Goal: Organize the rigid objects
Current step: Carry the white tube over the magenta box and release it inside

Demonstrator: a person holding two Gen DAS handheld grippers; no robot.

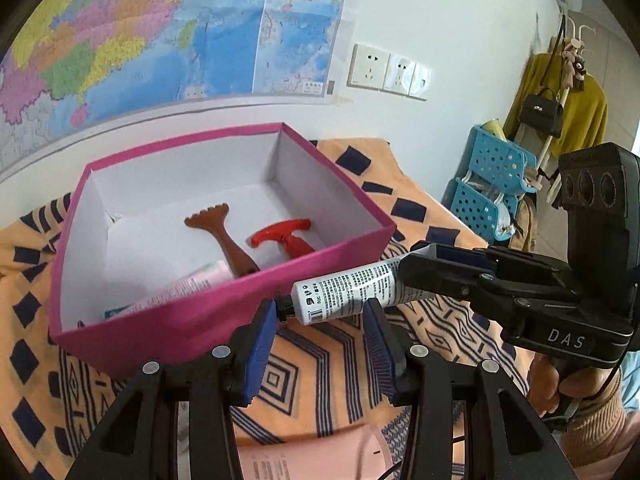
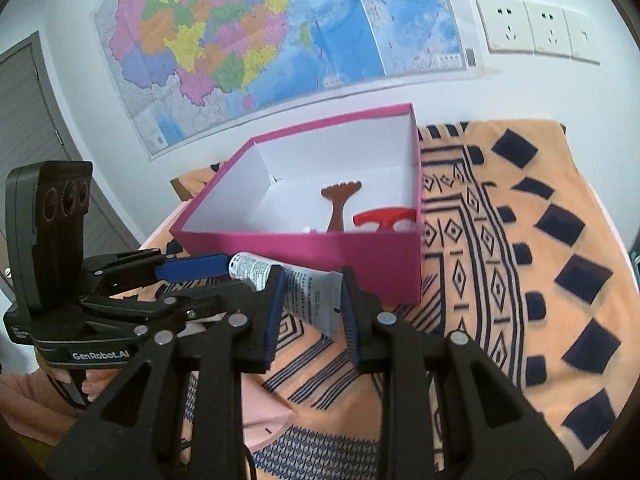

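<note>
The right gripper (image 2: pixel 310 312) is clamping the crimped end of the white tube (image 1: pixel 348 290) just outside the pink box's (image 1: pixel 224 304) near wall. The left gripper (image 1: pixel 320 344) is bracketing the tube's cap end; whether its pads press the tube cannot be determined.

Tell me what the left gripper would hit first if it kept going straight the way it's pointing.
Probably the white tube lying across its fingertips, which the left gripper and right gripper both hold. Right behind it is the near wall of the pink box; depth is hard to judge.
</note>
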